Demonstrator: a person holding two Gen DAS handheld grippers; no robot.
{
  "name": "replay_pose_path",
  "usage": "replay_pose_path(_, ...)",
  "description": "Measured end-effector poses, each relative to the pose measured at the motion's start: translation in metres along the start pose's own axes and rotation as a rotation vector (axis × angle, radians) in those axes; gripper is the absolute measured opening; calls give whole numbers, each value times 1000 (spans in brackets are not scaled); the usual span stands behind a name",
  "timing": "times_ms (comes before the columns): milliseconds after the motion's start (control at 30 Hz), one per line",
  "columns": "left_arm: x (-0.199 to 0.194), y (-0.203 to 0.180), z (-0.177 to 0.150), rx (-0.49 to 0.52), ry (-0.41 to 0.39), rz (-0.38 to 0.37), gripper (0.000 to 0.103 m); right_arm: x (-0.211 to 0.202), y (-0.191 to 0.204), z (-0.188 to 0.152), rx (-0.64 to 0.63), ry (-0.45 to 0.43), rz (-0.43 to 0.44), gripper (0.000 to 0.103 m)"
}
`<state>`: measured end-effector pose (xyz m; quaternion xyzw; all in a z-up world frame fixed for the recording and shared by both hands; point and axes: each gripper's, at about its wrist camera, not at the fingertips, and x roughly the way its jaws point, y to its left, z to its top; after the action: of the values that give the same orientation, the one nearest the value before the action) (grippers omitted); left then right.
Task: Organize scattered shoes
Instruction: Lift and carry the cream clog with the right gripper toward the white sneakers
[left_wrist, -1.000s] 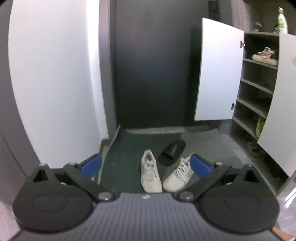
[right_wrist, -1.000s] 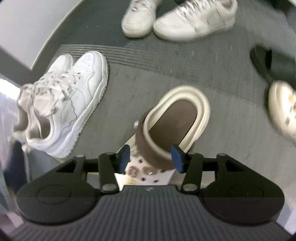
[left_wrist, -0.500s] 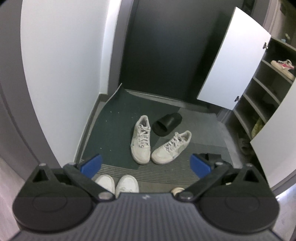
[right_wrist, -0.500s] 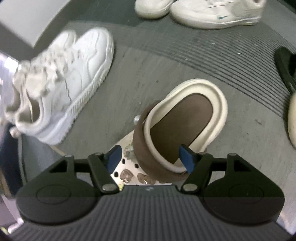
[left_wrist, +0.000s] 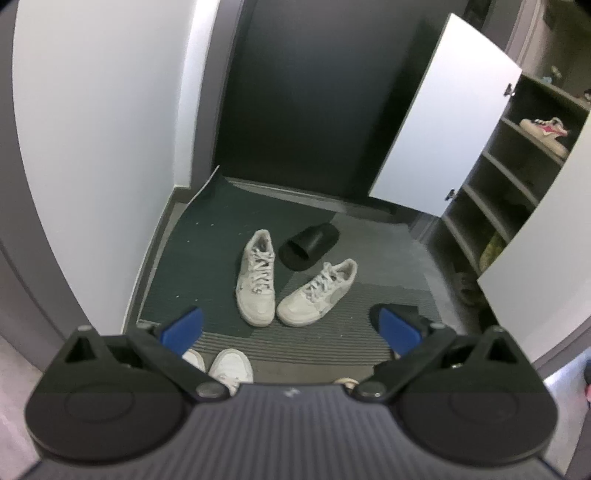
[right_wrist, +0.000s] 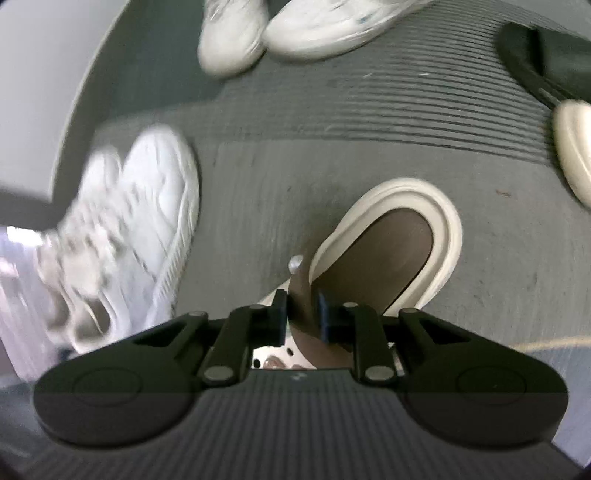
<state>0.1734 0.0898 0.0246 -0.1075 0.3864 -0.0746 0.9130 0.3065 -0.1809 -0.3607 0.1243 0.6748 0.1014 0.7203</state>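
Note:
My right gripper (right_wrist: 302, 314) is shut on the brown heel strap of a cream clog (right_wrist: 388, 243) with a brown insole, right below it on the grey mat. A pair of white sneakers (right_wrist: 140, 221) lies to its left. My left gripper (left_wrist: 291, 325) is open and empty, held high over the entry floor. Beyond it two worn white sneakers (left_wrist: 288, 280) lie on the mat beside a black slide (left_wrist: 308, 245). The toes of the white pair (left_wrist: 229, 365) show under the left gripper.
An open shoe cabinet (left_wrist: 517, 177) with white doors stands at the right; a pink-and-white sneaker (left_wrist: 543, 133) sits on a shelf. A second cream clog (right_wrist: 574, 147) and a black slide (right_wrist: 546, 66) lie at the right. A dark door (left_wrist: 306, 92) is ahead, a white wall (left_wrist: 103, 129) at left.
My right gripper has closed from open onto the clog's brown strap. My left gripper has tilted down and back, so more of the floor shows.

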Motion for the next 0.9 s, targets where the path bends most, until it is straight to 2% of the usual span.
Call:
replay_pose_path(100, -11, 1, -1, -2, -20, -11, 103, -14, -20, -8, 121, -45, 69, 19)
replay_pose_path(233, -18, 1, -1, -10, -29, -25, 103, -22, -27, -18, 179, -64, 71, 19)
replay_pose_path(333, -23, 0, -2, -7, -39, -31, 103, -21, -16, -24, 143, -41, 44, 21)
replay_pose_path(400, -25, -1, -2, -3, -42, -34, 103, -22, -6, -25, 74, -2, 59, 26)
replay_pose_path(500, -25, -3, -3, 6, -33, -43, 103, -27, 6, -26, -24, 53, 83, 28)
replay_pose_path(667, -28, -3, -3, -10, -38, -40, 103, -40, 10, -19, -85, 101, 78, 28)
replay_pose_path(733, -30, -2, -2, -17, -44, -39, 103, -43, 9, -19, -89, 124, 115, 29)
replay_pose_path(800, -29, -2, -1, -19, -48, -34, 103, -42, 11, -21, -103, 122, 96, 28)
replay_pose_path(900, -27, -2, -2, -23, -39, -29, 103, -42, 8, -22, -99, 69, 9, 28)
